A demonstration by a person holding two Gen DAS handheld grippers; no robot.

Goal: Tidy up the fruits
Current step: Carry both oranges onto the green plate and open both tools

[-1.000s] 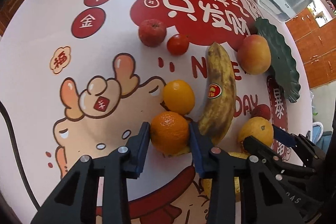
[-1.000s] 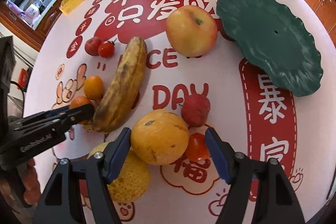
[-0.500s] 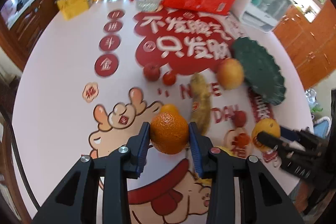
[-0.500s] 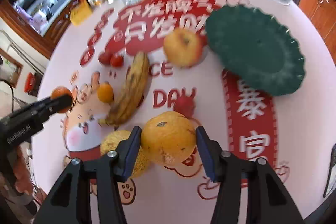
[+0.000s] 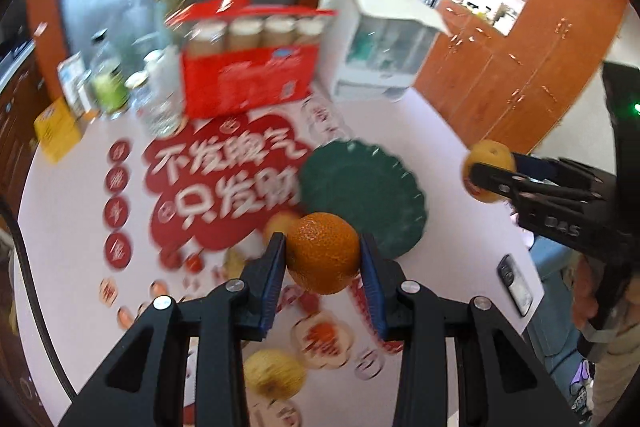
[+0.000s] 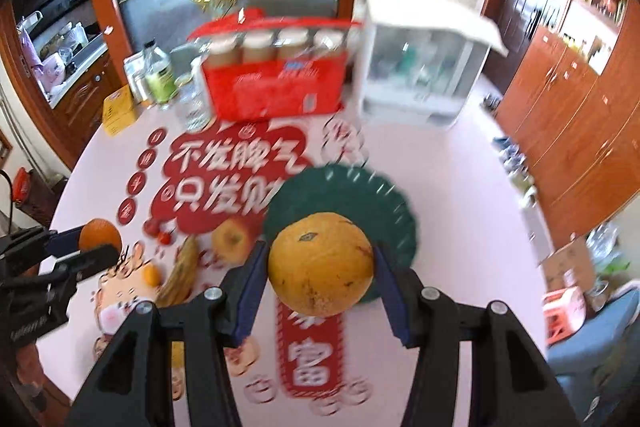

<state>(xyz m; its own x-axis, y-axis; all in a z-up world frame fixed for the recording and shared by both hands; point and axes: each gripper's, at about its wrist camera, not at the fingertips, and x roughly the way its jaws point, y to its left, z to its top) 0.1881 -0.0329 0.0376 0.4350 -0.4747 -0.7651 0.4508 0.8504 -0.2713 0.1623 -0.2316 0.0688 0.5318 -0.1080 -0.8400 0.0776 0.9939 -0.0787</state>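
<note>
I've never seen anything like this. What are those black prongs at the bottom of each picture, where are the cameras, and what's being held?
No robot here: a person holds a two-fingered gripper in each hand, with a wide-angle camera on each looking along its fingers. One picture comes from the left gripper, clamped on an orange. The other comes from the right gripper, clamped on a larger yellow fruit. Both are lifted above the table. Below lie a green plate, an apple, a banana, smaller fruits and a red box. Each gripper shows at the edge of the other's picture.
</note>
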